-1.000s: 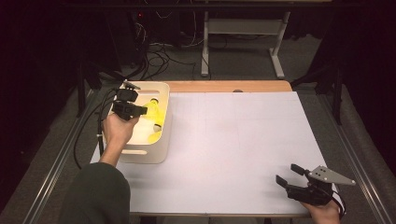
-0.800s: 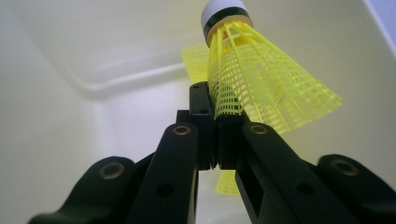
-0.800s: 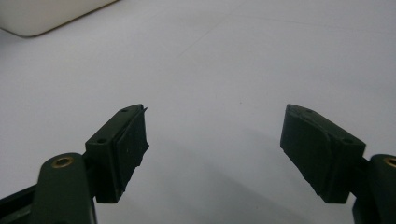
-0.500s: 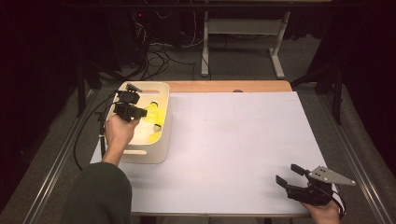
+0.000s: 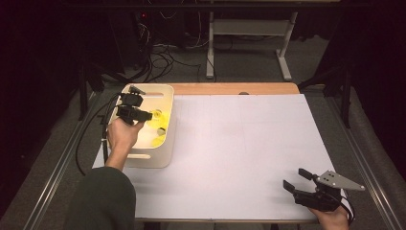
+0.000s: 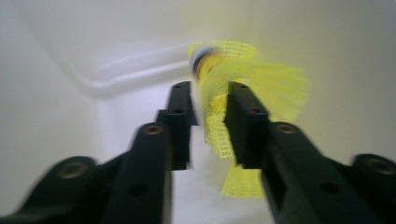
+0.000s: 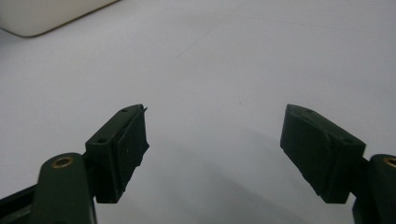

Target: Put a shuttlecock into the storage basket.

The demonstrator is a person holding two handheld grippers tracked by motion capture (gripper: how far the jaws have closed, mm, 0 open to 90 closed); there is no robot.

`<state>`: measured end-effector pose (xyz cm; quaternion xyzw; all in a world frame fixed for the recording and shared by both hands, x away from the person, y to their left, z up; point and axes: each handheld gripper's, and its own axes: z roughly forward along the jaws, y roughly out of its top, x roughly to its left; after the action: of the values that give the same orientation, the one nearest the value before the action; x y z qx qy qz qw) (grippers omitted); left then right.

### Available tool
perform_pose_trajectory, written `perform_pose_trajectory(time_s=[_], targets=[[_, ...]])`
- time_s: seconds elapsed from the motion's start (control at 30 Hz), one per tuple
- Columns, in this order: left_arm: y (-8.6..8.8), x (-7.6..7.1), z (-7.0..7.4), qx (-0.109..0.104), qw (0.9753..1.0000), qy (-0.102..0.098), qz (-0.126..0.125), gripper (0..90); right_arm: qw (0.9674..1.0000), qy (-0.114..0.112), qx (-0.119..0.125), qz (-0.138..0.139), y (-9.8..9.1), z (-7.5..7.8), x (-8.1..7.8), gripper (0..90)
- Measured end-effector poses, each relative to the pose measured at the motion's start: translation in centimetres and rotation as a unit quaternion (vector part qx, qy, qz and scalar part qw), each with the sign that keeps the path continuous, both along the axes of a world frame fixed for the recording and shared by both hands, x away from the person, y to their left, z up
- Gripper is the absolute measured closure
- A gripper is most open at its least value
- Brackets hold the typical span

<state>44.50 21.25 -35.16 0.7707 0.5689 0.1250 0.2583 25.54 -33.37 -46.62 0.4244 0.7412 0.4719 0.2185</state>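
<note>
My left gripper (image 5: 145, 115) hangs inside a cream plastic bin (image 5: 143, 160) at the table's left. In the left gripper view its jaws (image 6: 208, 95) have just been opening. A yellow mesh shuttlecock (image 6: 261, 79) sits blurred between them, and a gap shows beside the left pad, so the pads no longer press on it. More yellow shuttlecocks (image 5: 159, 140) lie on the bin's floor. My right gripper (image 5: 297, 179) rests low at the table's front right corner. Its jaws (image 7: 215, 135) stand wide open over bare white surface with nothing between them.
A white sheet (image 5: 239, 143) covers the tabletop, and a wooden edge (image 5: 230, 88) runs along the back. The bin's corner (image 7: 42, 18) shows far off in the right gripper view. Cables and a metal stand (image 5: 249, 43) sit on the dark floor behind.
Both hands keep their places in the high view. Nothing else on the table has visibly shifted.
</note>
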Motion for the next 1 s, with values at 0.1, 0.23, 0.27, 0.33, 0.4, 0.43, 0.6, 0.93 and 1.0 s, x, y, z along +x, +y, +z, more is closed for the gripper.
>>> perform_pose_trajectory(time_s=[0.1, 0.23, 0.27, 0.33, 0.4, 0.43, 0.6, 0.93, 1.0], targets=[[0.0, -0.2, 0.2, -0.002, 1.0, -0.007, -0.002, 56.8, 1.0, 0.0, 0.0, 0.0, 0.0, 0.0, 0.0, 23.2], [-0.1, -0.5, 0.5, -0.008, 0.9999, -0.014, -0.002, 51.2, 1.0, 0.0, 0.0, 0.0, 0.0, 0.0, 0.0, 23.2], [-0.1, -0.5, 0.6, -0.009, 0.9998, -0.016, -0.002, 50.4, 1.0, 0.0, 0.0, 0.0, 0.0, 0.0, 0.0, 23.2], [-0.2, -0.6, 0.8, -0.009, 0.9997, -0.021, -0.002, 48.8, 1.0, -0.001, -0.001, 0.001, 0.0, 0.0, 0.0, 23.2], [-0.2, -0.7, 0.9, -0.01, 0.9997, -0.024, -0.005, 47.8, 1.0, 0.0, 0.0, 0.0, 0.0, 0.0, 0.0, 23.2], [-0.3, -0.7, 0.9, -0.011, 0.9996, -0.026, -0.005, 47.3, 1.0, 0.0, 0.0, 0.0, 0.0, 0.0, 0.0, 23.2], [-0.6, -1.0, 1.3, -0.015, 0.9993, -0.034, -0.01, 46.2, 1.0, -0.001, -0.001, 0.002, 0.0, 0.0, 0.0, 23.2], [-1.5, -1.3, 2.2, -0.004, 0.9986, -0.049, -0.022, 45.8, 1.0, -0.001, 0.0, 0.002, 0.0, 0.0, 0.0, 23.2], [-1.6, -1.3, 2.3, -0.005, 0.9985, -0.049, -0.024, 44.8, 1.0, 0.0, 0.0, 0.001, 0.0, 0.0, 0.0, 23.2]])
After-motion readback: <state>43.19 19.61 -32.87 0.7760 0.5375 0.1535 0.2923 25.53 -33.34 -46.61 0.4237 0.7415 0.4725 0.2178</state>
